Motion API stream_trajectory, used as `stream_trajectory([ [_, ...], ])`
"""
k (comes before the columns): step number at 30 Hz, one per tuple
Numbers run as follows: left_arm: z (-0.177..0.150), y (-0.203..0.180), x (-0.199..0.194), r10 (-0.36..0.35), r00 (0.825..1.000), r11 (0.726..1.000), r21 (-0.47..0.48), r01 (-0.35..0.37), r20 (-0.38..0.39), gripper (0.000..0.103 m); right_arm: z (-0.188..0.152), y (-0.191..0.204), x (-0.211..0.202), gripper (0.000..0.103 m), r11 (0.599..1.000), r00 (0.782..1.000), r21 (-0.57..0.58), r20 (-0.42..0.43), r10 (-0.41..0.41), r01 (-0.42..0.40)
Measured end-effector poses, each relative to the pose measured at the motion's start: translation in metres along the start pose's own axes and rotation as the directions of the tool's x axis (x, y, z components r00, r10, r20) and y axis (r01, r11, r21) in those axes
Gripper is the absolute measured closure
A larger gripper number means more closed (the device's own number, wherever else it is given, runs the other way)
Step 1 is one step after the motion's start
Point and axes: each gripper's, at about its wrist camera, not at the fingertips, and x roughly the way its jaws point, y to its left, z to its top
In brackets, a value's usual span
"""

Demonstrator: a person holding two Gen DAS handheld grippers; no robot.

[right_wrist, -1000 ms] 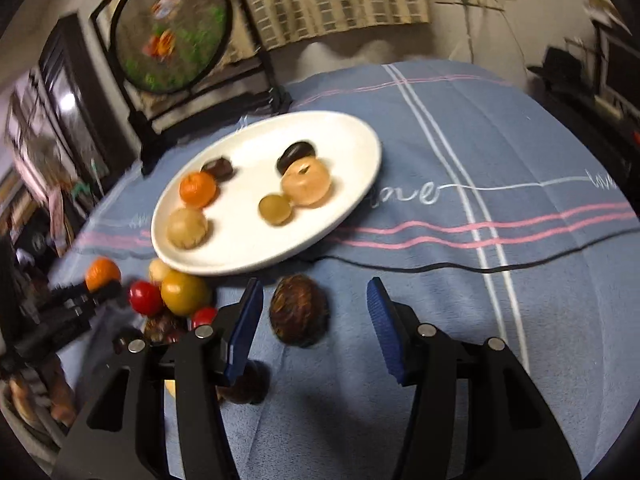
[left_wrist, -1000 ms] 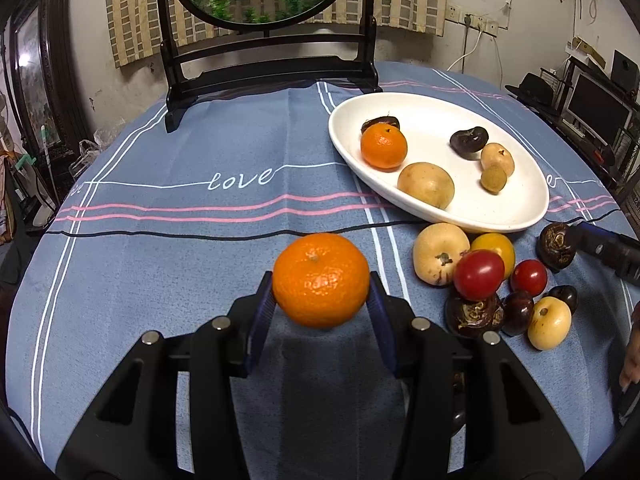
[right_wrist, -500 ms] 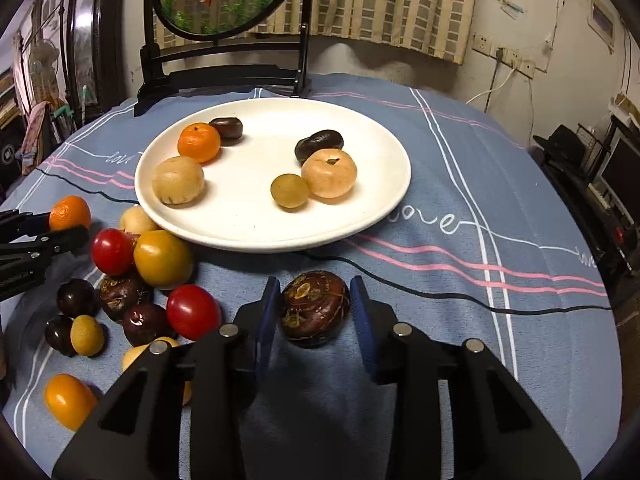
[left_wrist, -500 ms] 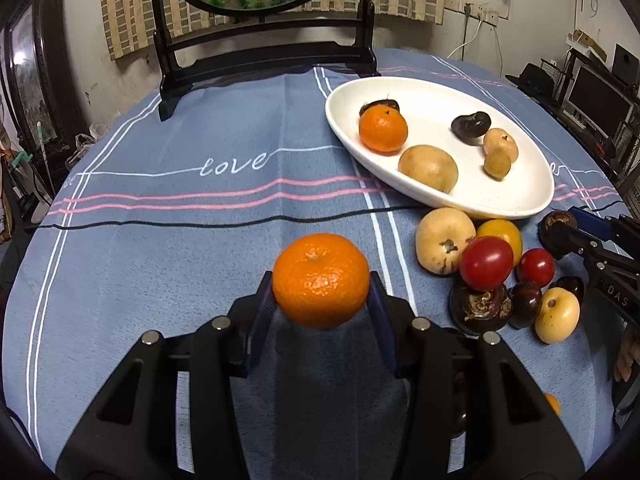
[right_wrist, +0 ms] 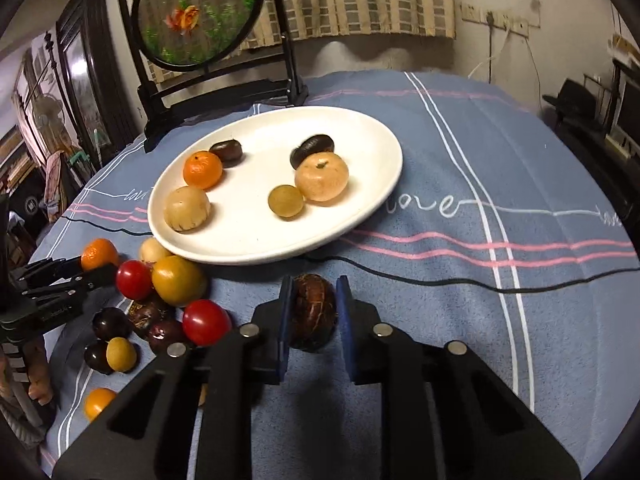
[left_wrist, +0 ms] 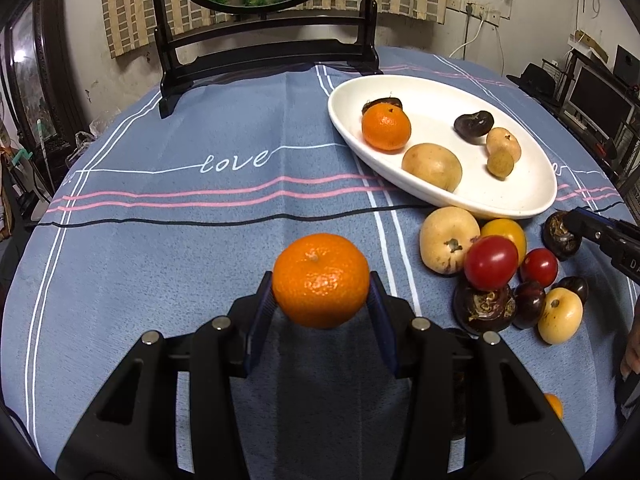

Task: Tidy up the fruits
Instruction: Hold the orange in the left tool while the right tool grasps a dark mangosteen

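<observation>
Right now both grippers have fruit between their jaws. The left gripper (left_wrist: 320, 304) holds a mandarin (left_wrist: 321, 280) clear above the blue striped cloth (left_wrist: 200, 240) on the desk, its blue pads pressed to the fruit's two sides, jaws partly apart around it. The right gripper (right_wrist: 312, 316) has just been closing its jaws, and they now clamp a dark brown water chestnut (right_wrist: 313, 312), which looks lifted just off the cloth in front of the near rim of the white oval plate (right_wrist: 368, 216).

On the plate lie a second mandarin (right_wrist: 202, 169), two dark chestnuts (right_wrist: 226, 153), a pale tan round fruit (right_wrist: 187, 208), a peach-coloured fruit (right_wrist: 321, 177) and a small olive-yellow one (right_wrist: 285, 200) touching it.

Beside the plate, on the cloth, sits a loose heap: two red cherry tomatoes (right_wrist: 133, 279), a yellow tomato (right_wrist: 178, 280), several dark chestnuts and small yellow fruits. An orange-yellow fruit (right_wrist: 98, 402) lies apart, nearer the desk's edge. Behind the plate stands a round goldfish screen (right_wrist: 196, 12) in a black frame.
</observation>
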Motion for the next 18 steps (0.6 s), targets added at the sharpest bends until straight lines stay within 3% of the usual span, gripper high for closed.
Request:
stream_trajectory([
  [2,0.000,-0.001,0.001,0.005,1.000,1.000,0.006,-0.005,-0.004,0.057,-0.001,0.004,0.001,0.080,1.000,1.000,-0.016,-0.010,0.008,-0.008],
  [5,0.000,-0.002,0.001,0.003,1.000,1.000,0.007,-0.003,-0.002,0.057,-0.007,0.018,0.015,0.061,0.995,0.995,-0.092,-0.086,-0.041,0.033],
  [8,0.000,-0.002,0.001,0.003,1.000,1.000,0.007,-0.003,-0.003,0.057,-0.007,0.027,0.008,0.063,0.989,0.998,-0.133,-0.034,-0.062,0.057],
  [14,-0.001,-0.002,0.003,0.002,1.000,1.000,0.011,-0.002,-0.011,0.057,-0.008,0.023,0.007,0.068,0.992,0.997,-0.108,-0.034,-0.075,0.071],
  [16,-0.001,-0.001,0.004,-0.002,1.000,1.000,0.010,0.002,-0.012,0.057,-0.007,0.024,0.000,0.078,0.993,0.998,-0.105,-0.009,-0.061,0.060],
  [18,-0.001,0.000,0.004,-0.008,1.000,1.000,0.005,0.008,-0.012,0.057,-0.004,0.020,-0.006,0.080,0.996,0.999,-0.080,0.015,-0.047,0.048],
])
